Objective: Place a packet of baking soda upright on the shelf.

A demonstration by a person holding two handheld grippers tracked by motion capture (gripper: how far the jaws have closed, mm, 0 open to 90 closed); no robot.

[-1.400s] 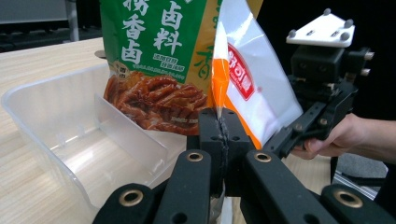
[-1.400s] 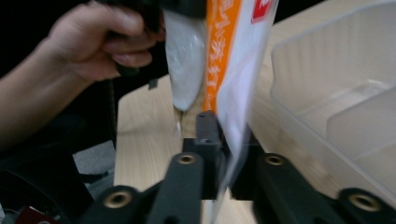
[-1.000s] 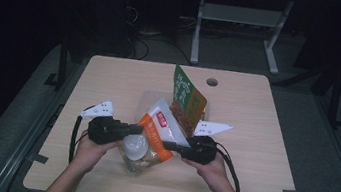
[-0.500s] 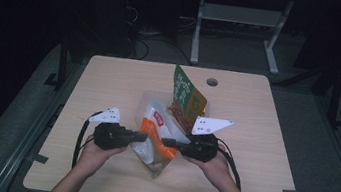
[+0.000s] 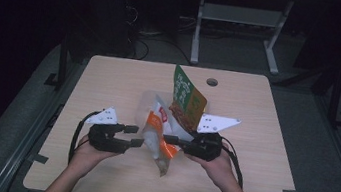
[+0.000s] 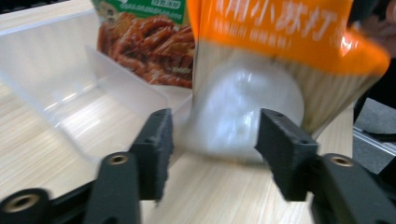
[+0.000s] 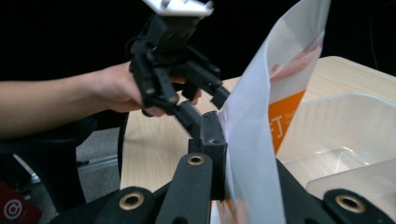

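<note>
1. Hanging from the right gripper [image 5: 168, 139], the orange-and-white noodle packet [image 5: 158, 137] droops toward the wooden table [image 5: 111, 75] near its front edge; the high view shows its lower end close to the tabletop, though whether it touches is unclear
2. The right gripper's jaws are pressed together on the packet's white edge, as the right gripper view shows, with the film [image 7: 252, 154] squeezed flat between the black pads
3. The left gripper [image 5: 135, 136] sits just beside the packet on its left; its jaws have just been opening and now stand spread
4. In the left gripper view the packet's pale, clear lower part [image 6: 243, 112] lies between the two black pads [image 6: 159, 140], which do not press on it
5. A clear plastic container [image 6: 60, 88] stands right behind the packet, and a green snack bag [image 5: 186, 98] with a reddish food picture leans upright in it
6. Each gripper is held in a hand, left [image 5: 90, 148] and right [image 5: 216, 165], reaching in from the near side of the table
</note>
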